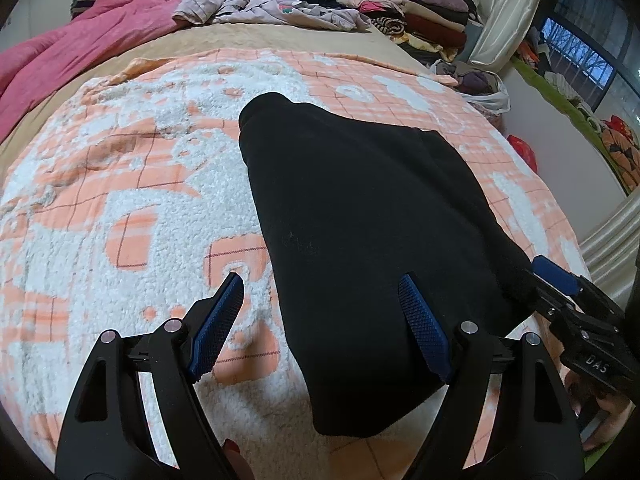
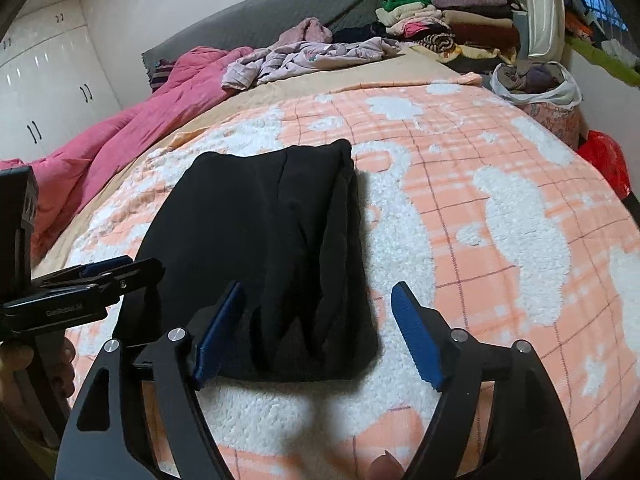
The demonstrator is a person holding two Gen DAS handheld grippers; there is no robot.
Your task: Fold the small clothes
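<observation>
A black garment (image 1: 360,220) lies folded into a thick oblong on the orange-and-white fleece blanket (image 1: 120,200). My left gripper (image 1: 320,278) is open over its near left edge, one blue pad above the blanket and the other above the cloth. In the right wrist view the same garment (image 2: 260,232) shows layered folds along its right side. My right gripper (image 2: 319,285) is open around its near right corner, with neither pad pressing on the cloth. Each gripper also shows in the other's view: the right gripper (image 1: 560,280) and the left gripper (image 2: 100,276).
A pink quilt (image 2: 100,148) is bunched along the bed's left side. Loose lilac clothes (image 2: 304,60) lie at the far end beside a tall stack of folded clothes (image 2: 460,28). A white bag of clothes (image 2: 536,88) and a red bag (image 2: 604,156) stand off the right edge.
</observation>
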